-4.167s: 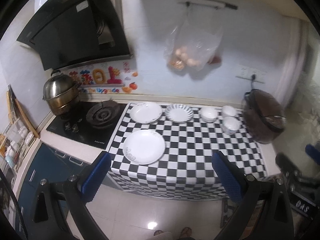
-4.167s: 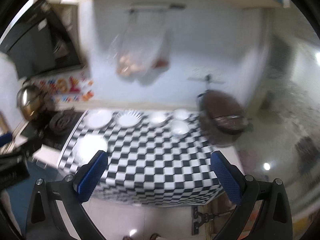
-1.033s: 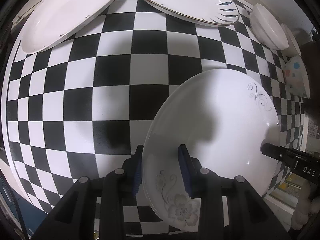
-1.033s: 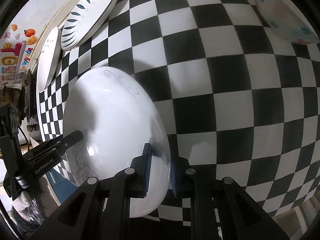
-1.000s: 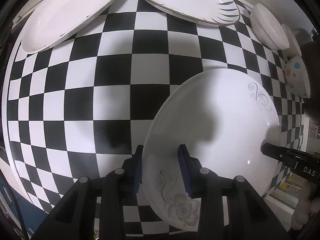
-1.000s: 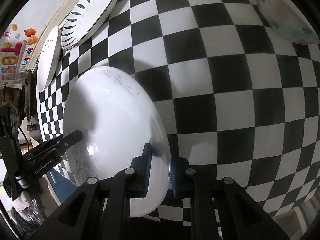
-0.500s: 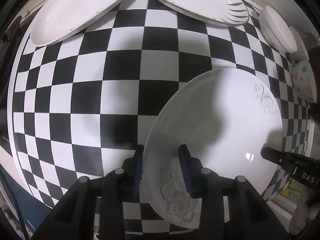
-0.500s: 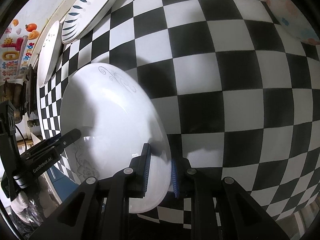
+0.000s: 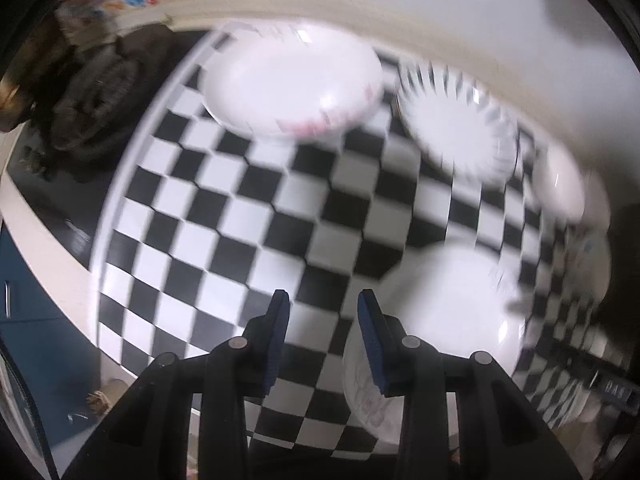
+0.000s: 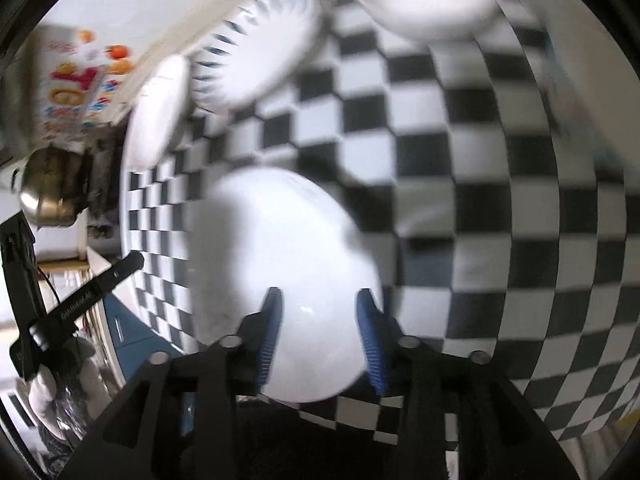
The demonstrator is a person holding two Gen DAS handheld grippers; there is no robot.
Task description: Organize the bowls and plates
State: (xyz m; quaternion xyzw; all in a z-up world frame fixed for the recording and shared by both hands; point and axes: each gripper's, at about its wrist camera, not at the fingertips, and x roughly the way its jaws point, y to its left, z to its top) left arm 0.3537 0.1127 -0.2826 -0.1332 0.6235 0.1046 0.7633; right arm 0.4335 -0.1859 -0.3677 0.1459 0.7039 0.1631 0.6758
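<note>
Both views are blurred by motion. A white flower-print plate (image 9: 444, 332) lies on the checkered cloth near the front edge; it also shows in the right wrist view (image 10: 280, 280). My left gripper (image 9: 323, 328) is open and empty, just left of the plate. My right gripper (image 10: 320, 328) is open, its blue pads either side of the plate's near part, not clamped on it. At the back stand a large white plate (image 9: 292, 80), a plate with blue leaf marks (image 9: 456, 124) and a white bowl (image 9: 560, 188).
A black gas hob (image 9: 80, 100) lies left of the checkered cloth (image 9: 224, 216), with a steel pot (image 10: 48, 188) on it. A spotted bowl (image 9: 592, 256) and a dark cooker sit at the far right. The counter's front edge is close below both grippers.
Both grippers have let go of the flower-print plate and opened. Both have pulled back and up; the left one has moved left off the plate.
</note>
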